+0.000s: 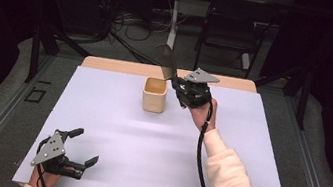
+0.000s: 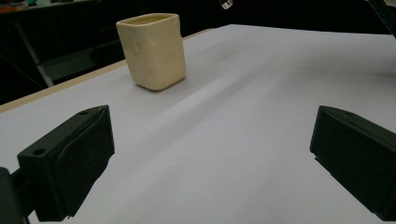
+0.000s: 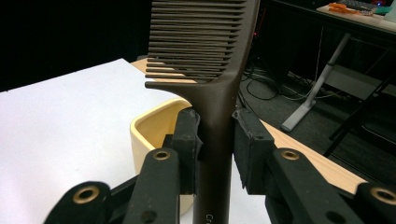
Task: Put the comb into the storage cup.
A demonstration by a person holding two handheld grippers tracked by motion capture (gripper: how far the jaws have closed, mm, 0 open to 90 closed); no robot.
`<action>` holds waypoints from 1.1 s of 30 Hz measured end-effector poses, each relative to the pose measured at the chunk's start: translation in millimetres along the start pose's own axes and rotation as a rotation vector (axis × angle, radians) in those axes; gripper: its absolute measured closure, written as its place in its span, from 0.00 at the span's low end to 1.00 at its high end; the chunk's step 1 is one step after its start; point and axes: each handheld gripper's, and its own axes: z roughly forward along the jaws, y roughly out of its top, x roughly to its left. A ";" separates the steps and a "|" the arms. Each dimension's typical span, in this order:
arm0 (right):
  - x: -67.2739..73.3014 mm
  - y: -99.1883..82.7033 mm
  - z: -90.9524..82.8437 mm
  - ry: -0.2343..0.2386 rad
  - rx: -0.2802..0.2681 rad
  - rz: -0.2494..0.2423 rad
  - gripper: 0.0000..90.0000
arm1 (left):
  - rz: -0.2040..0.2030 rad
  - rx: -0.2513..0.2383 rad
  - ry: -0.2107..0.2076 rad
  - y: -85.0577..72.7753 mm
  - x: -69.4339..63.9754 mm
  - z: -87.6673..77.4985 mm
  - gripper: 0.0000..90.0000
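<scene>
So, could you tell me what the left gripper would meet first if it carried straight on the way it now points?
The left gripper, jaws open, looks across bare white table. Straight ahead the way looks free; the cream cup stands left of that line, so it would probably pass it, though depth is hard to judge.

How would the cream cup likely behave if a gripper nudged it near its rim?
The cup looks taller than wide, so it may tip rather than slide. Its flat base and squarish sides suggest it won't roll. The smooth glossy wall could be slippery.
</scene>
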 end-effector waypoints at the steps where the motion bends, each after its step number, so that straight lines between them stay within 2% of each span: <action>1: 0.0 0.0 0.0 0.000 0.000 0.000 0.80 | -0.002 0.000 0.000 0.0 -0.4 0.2 0.00; 16: 1.7 9.1 7.5 0.000 -0.007 -0.033 0.80 | -0.001 0.000 -0.001 -0.1 -0.3 0.1 0.00; 33: 0.2 11.6 14.0 -0.003 -0.016 -0.027 0.80 | -0.002 -0.001 -0.002 -0.1 -0.1 0.1 0.00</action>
